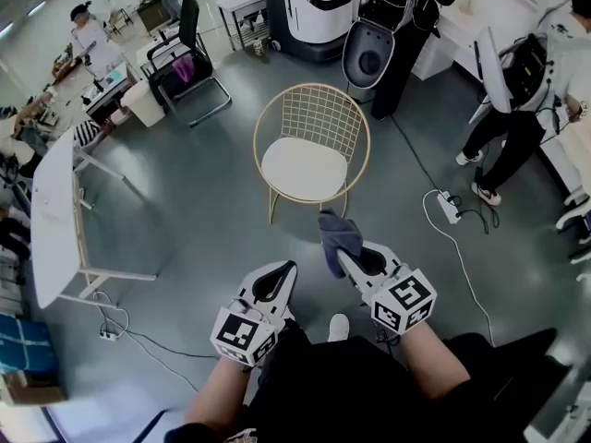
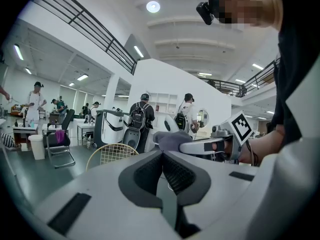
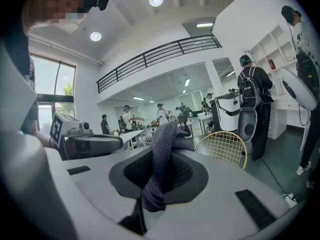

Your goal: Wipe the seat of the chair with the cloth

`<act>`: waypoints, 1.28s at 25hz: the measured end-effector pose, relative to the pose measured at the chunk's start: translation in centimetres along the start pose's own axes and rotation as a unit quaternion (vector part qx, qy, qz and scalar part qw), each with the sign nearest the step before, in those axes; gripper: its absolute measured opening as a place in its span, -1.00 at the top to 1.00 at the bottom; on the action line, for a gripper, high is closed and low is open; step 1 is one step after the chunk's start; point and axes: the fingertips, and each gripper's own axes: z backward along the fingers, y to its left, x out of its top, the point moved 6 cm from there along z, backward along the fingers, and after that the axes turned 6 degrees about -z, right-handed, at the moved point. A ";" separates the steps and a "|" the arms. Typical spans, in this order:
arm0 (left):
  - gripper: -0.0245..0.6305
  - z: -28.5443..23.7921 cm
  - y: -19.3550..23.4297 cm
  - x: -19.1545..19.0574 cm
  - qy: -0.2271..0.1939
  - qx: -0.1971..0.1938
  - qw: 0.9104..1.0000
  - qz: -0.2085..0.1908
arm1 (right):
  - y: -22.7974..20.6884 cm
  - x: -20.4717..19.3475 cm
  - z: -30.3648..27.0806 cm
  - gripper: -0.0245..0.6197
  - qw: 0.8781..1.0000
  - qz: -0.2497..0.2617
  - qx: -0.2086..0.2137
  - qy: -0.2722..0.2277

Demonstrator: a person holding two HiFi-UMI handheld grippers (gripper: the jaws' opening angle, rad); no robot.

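Wiping not started: bunched grey-blue knitted cloth point(image 1: 338, 233) clamped in the closed right gripper point(image 1: 345, 258), in the air short of the gold wire chair point(image 1: 314, 113); round white seat point(image 1: 303, 166) untouched; left gripper point(image 1: 284, 273) closed on nothing.

- Chair point(image 1: 312, 118) with a white seat point(image 1: 305, 167) stands on the floor point(image 1: 185, 201).
- Right gripper point(image 1: 343, 258) pinches a cloth point(image 1: 338, 233), short of the chair.
- Left gripper point(image 1: 288, 271) is beside it.

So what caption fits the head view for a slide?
The right gripper holds a grey cloth, the left gripper shut and empty, both short of the wire chair and its white seat.
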 end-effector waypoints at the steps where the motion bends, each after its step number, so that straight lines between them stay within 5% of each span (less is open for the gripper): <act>1: 0.87 -0.1 0.5 -0.1 0.001 -0.001 1.000 0.001 | -0.1 0.0 -0.5 0.73 1.000 -0.001 -0.002 0.001; 32: 0.87 0.2 22.1 0.1 -0.005 -0.054 0.998 -0.006 | 2.2 4.9 -20.6 0.73 0.998 -0.012 -0.062 -0.014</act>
